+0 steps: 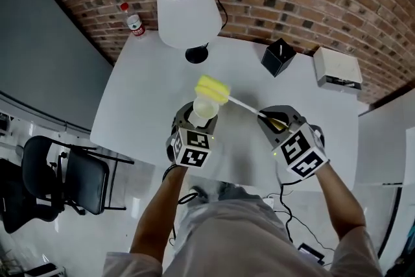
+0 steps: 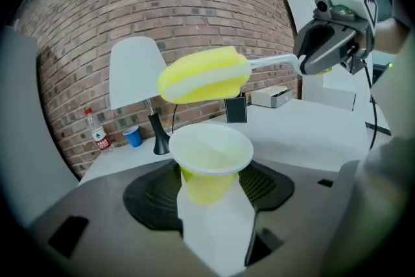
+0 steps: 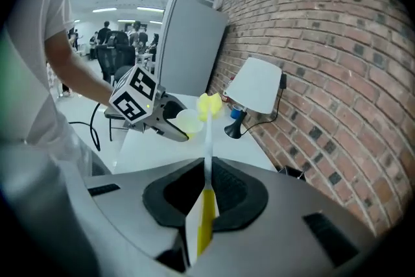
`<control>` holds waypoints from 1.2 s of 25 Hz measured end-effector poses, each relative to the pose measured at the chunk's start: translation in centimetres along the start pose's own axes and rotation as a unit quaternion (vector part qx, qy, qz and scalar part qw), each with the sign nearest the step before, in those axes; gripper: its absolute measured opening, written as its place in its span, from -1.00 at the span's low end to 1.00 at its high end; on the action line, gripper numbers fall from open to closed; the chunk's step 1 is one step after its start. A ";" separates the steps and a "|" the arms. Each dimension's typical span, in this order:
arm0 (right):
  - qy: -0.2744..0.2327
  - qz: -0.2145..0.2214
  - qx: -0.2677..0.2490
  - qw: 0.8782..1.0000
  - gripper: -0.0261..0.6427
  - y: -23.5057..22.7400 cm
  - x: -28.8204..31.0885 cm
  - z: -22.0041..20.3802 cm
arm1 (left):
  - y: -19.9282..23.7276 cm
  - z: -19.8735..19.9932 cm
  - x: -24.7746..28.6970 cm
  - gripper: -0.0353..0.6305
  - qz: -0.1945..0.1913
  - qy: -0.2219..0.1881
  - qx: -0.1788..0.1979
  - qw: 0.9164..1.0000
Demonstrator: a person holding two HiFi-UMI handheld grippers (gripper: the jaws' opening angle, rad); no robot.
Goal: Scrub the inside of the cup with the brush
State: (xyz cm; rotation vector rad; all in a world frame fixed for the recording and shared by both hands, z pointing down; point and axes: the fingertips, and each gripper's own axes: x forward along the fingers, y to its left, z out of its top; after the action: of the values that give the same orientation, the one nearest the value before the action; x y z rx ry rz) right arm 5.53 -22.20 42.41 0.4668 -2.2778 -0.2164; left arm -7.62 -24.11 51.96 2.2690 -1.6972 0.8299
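So the left gripper (image 2: 209, 201) has its jaws clamped on the lower body of the small pale-yellow plastic cup (image 2: 211, 156), mouth up. The right gripper (image 3: 206, 198) has its jaws pinched narrow on the yellow end of the thin white-handled brush (image 1: 245, 104). The brush's chunky yellow sponge head (image 2: 204, 78) sits just above the cup's far rim, not inside yet. Both are held up off the white tabletop (image 1: 139, 94).

My take: the sponge looks about as wide as the cup's mouth, so I'd tip it nose-down and feed it in end first, lined up with the cup. That cup looks flimsy, so twist the brush round the wall rather than ramming it down. The long skinny handle will probably flex too, so go easy.
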 end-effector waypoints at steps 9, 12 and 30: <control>0.074 -0.015 -0.113 0.991 -0.83 2.0 -1.7 2.7 | 2.3 -0.7 -2.1 -0.03 -0.040 0.005 0.063 0.997; 0.104 -0.025 -0.145 0.984 -0.83 2.6 -2.2 3.1 | 2.6 -0.9 -2.5 -0.03 -0.055 0.008 0.092 0.994; 0.249 -0.053 -0.374 0.892 -0.83 4.4 -3.8 4.7 | -0.2 -0.9 -3.9 -0.03 -0.106 0.044 0.274 0.955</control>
State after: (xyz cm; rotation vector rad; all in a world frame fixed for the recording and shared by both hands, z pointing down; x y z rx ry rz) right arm 3.29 -16.59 37.98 0.1965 -1.5097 -0.8817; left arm -8.44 -20.42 50.70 2.6375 -1.2617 1.4670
